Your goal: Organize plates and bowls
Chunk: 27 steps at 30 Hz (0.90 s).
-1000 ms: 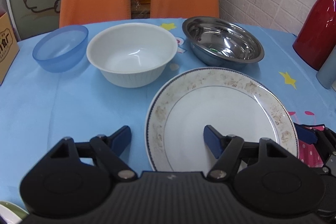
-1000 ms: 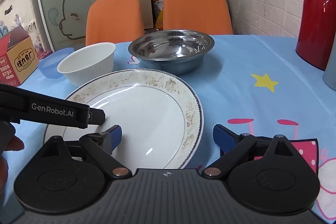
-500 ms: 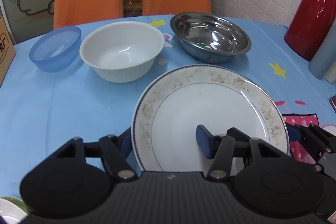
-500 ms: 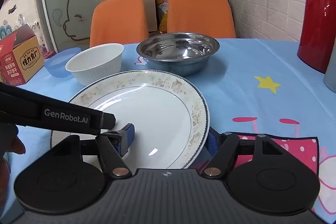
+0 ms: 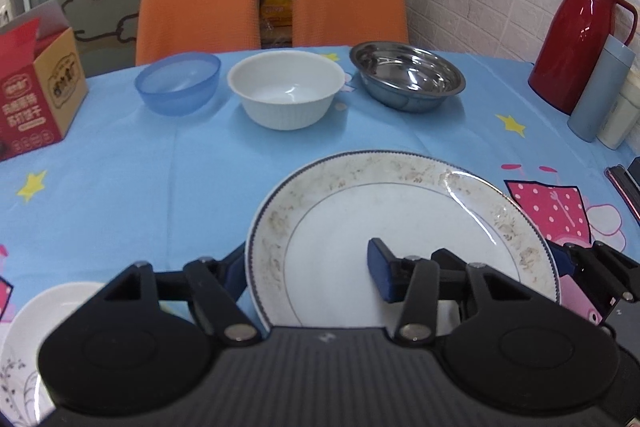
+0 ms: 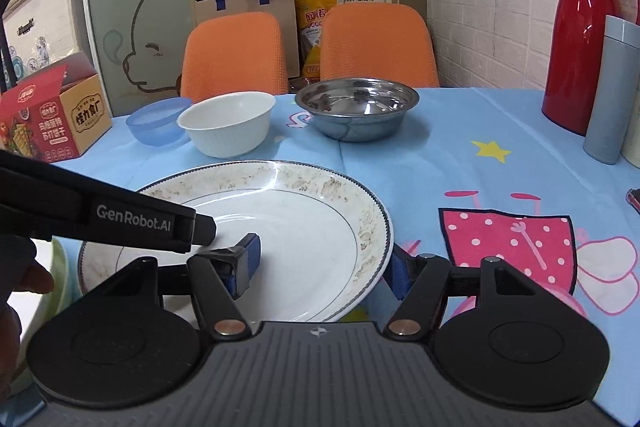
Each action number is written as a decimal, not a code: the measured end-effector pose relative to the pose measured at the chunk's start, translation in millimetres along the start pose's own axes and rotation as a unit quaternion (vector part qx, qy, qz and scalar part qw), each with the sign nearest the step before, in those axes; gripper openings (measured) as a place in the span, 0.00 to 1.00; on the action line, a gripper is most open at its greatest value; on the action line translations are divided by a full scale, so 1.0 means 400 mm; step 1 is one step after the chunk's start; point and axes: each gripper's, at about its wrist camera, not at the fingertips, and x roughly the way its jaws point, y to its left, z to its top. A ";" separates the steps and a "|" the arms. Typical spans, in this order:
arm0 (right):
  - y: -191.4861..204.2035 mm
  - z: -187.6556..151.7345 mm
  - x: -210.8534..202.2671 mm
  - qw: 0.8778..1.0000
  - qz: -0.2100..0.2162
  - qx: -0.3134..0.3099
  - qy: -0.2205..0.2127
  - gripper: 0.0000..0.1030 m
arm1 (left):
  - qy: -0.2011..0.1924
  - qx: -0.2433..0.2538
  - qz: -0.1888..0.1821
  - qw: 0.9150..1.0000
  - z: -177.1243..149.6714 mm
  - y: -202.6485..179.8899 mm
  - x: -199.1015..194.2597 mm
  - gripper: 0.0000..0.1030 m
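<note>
Left wrist view: the left hand-held gripper [image 5: 312, 269] straddles the left rim of the big plate [image 5: 400, 227], one blue pad on the plate's face and the other under its edge; its jaws are closing on that rim, and the plate looks lifted clear of the desk [image 5: 120, 187]. At the plate's right edge the tip of the right hand-held gripper [image 5: 576, 267] shows. Far across the desk stand three bowls in a row, apart from one another — a blue bowl [image 5: 178, 83] at left, a white bowl [image 5: 286, 89] in the middle, a steel bowl [image 5: 408, 75] at right. Near left, a second plate [image 5: 36, 331] lies flat, partly hidden.

Right wrist view: the right hand-held gripper [image 6: 320, 267] is clamped on the big plate's [image 6: 280, 227] right rim, one pad on top and one beneath. The left tool's arm [image 6: 100, 219] reaches over the plate's left side. The three bowls sit unstacked at the far side.

Judged from this, the task is at an early stage — one plate is in a two-handed carry, probably headed for the plate at near left, and no bowl has been nested yet. Plates to stack and all three bowls remain.
</note>
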 end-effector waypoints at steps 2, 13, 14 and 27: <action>0.031 -0.001 -0.022 1.000 0.012 -0.006 -0.006 1.00 | -0.015 -0.007 0.015 1.000 -0.025 0.030 -0.055 0.47; 0.293 -0.028 -0.094 0.988 0.136 -0.070 -0.022 1.00 | -0.035 -0.082 0.116 0.989 -0.183 0.265 -0.266 0.47; 0.312 -0.036 -0.094 0.987 0.144 -0.075 -0.017 1.00 | -0.031 -0.088 0.120 0.988 -0.198 0.280 -0.270 0.47; 0.401 -0.086 -0.089 0.980 0.159 -0.120 0.013 1.00 | -0.035 -0.101 0.115 0.988 -0.265 0.355 -0.261 0.63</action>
